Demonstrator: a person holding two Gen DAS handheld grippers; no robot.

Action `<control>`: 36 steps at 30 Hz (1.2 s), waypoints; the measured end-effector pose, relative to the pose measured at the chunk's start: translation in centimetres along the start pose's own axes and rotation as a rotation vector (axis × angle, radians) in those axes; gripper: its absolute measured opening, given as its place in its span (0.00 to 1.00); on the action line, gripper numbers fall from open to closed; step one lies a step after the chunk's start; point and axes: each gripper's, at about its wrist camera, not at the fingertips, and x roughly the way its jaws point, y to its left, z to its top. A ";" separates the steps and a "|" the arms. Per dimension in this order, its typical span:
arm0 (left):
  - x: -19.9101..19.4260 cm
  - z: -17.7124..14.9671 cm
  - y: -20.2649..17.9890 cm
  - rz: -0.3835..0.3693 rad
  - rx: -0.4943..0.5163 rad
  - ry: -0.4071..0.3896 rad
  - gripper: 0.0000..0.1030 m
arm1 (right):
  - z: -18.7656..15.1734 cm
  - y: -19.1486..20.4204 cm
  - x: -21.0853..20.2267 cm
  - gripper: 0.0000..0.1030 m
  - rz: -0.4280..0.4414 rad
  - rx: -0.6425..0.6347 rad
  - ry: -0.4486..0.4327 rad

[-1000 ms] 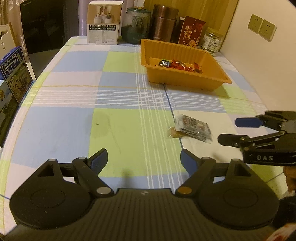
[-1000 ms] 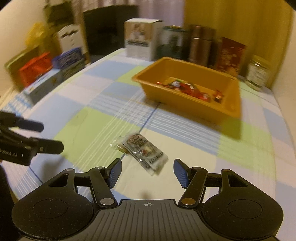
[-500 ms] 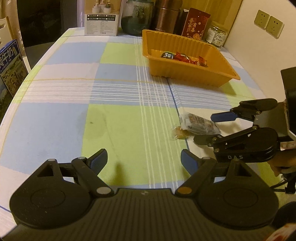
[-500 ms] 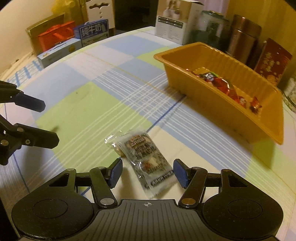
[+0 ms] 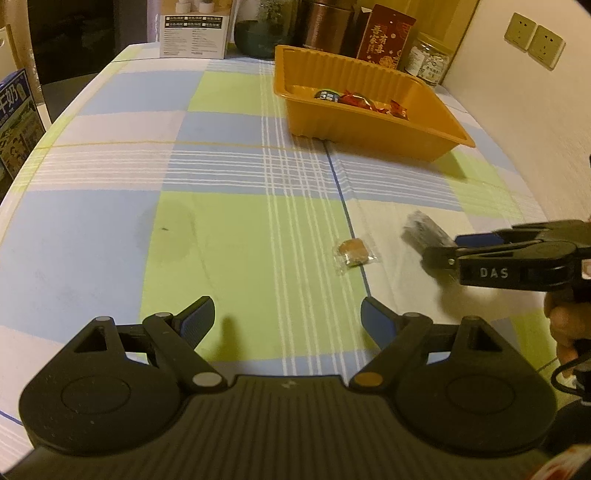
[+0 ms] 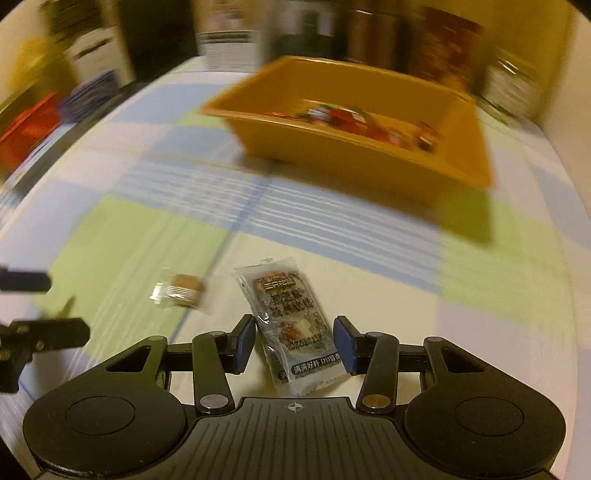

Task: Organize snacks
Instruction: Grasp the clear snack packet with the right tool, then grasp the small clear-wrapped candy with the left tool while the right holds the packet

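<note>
A dark snack packet [image 6: 291,314] lies lengthwise between the blue pads of my right gripper [image 6: 295,339], whose jaws are closing and touch both of its edges. In the left wrist view the same packet [image 5: 421,227] is a blur at the tips of the right gripper [image 5: 443,247]. A small clear-wrapped brown candy [image 5: 354,251] lies alone on the checked cloth, left of the packet [image 6: 183,290]. My left gripper [image 5: 288,314] hangs open over the cloth with nothing in it. The orange tray [image 5: 369,125] further back holds several wrapped snacks.
Behind the tray [image 6: 351,158] stand a white box [image 5: 192,33], jars, a brown canister [image 5: 325,22] and a red packet [image 5: 386,37]. A blue carton [image 5: 16,118] is beyond the table's left edge. A wall with sockets runs along the right.
My right gripper's jaws have narrowed around the dark packet. The packet has come away to the right of the small candy. The left gripper has hardly moved.
</note>
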 end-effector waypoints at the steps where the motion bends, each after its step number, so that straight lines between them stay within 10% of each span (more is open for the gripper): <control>1: 0.0 0.0 -0.1 -0.002 0.001 -0.001 0.82 | -0.1 -0.2 -0.3 0.46 0.000 0.015 0.003; 26: 2.7 2.0 -1.0 -0.090 0.176 -0.004 0.81 | -0.2 -0.1 0.7 0.39 0.083 -0.096 -0.012; 36: 5.1 3.3 -2.9 -0.125 0.375 -0.009 0.59 | -0.6 -1.1 -0.8 0.38 0.051 0.081 -0.042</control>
